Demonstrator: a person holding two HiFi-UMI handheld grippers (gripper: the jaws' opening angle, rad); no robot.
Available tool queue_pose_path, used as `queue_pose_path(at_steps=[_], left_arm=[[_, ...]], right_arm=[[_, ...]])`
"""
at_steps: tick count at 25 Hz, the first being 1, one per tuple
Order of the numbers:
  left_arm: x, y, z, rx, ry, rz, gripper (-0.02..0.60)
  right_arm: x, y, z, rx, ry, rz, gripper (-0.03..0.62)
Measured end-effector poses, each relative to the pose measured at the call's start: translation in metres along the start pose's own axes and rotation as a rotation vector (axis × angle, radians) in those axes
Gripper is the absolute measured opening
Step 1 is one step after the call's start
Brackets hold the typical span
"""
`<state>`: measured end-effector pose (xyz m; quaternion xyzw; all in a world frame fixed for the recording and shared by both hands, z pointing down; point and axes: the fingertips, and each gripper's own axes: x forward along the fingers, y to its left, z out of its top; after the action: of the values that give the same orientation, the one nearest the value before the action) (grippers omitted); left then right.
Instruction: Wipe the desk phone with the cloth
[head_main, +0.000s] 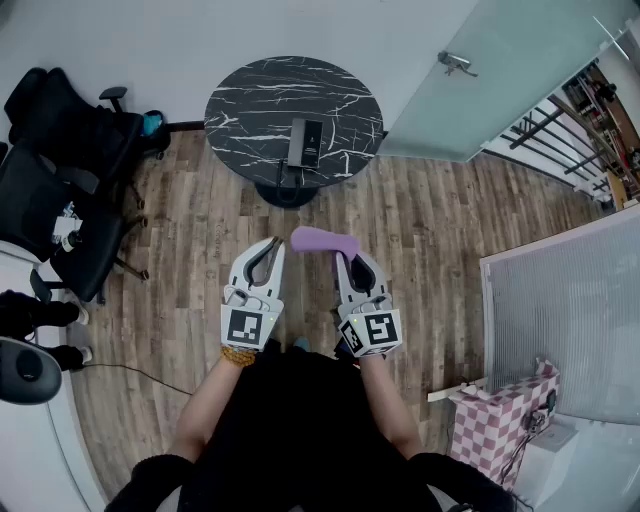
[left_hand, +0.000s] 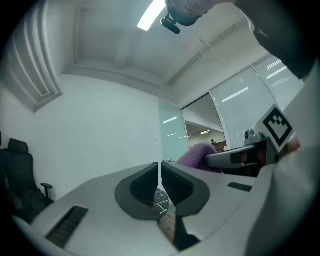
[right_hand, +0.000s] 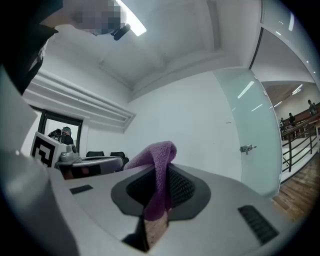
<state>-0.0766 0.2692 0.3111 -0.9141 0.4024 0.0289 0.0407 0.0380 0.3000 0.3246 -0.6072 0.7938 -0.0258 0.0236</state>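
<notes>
- Standing well back from the table (head_main: 250, 100); wiping not yet begun, by my reading.
- Right gripper (head_main: 343, 256) clamped on the cloth (head_main: 322, 240), a purple fold flopping over the tips. Carried ready for the wipe, I'd say.
- Left gripper (head_main: 273, 243) closed, nothing between its jaws. Probably spare, to steady things.
- Phone (head_main: 306, 142) lies near the table's near edge, right of centre.
- Round black marbled top. Wood floor (head_main: 430, 215). Chairs (head_main: 60, 150) to the left, glass door (head_main: 480, 70) beyond on the right.

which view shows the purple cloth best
The right gripper view: the cloth fills the centre, pinched between the fingers of the right gripper. The head view shows it only as a small purple strip ahead of that gripper. The left gripper view catches just a bit of it off to the side.
</notes>
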Motion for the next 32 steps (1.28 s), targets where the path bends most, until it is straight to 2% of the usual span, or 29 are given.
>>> queue_pose_path(at_steps=[7, 12, 15, 22, 28, 32], left_arm=[[0.007, 0.042, 0.000, -0.020, -0.019, 0.015, 0.029], [0.013, 0.064, -0.009, -0.020, 0.000, 0.016, 0.029], [0.024, 0.076, -0.018, -0.011, 0.022, 0.017, 0.029], [0.096, 0.099, -0.045, 0.007, 0.075, 0.012, 0.029], [0.174, 0.113, -0.060, 0.017, 0.117, -0.005, 0.029], [0.217, 0.120, -0.068, 0.068, 0.147, -0.013, 0.029]], right_arm=[[0.032, 0.012, -0.008, -0.003, 0.041, 0.046, 0.064], [0.054, -0.002, -0.015, -0.025, 0.084, 0.004, 0.066], [0.074, -0.013, -0.022, -0.037, 0.114, 0.021, 0.064], [0.148, -0.067, -0.039, -0.006, 0.133, 0.039, 0.064], [0.211, -0.117, -0.040, -0.026, 0.155, 0.079, 0.064], [0.244, -0.153, -0.051, -0.056, 0.196, 0.106, 0.064]])
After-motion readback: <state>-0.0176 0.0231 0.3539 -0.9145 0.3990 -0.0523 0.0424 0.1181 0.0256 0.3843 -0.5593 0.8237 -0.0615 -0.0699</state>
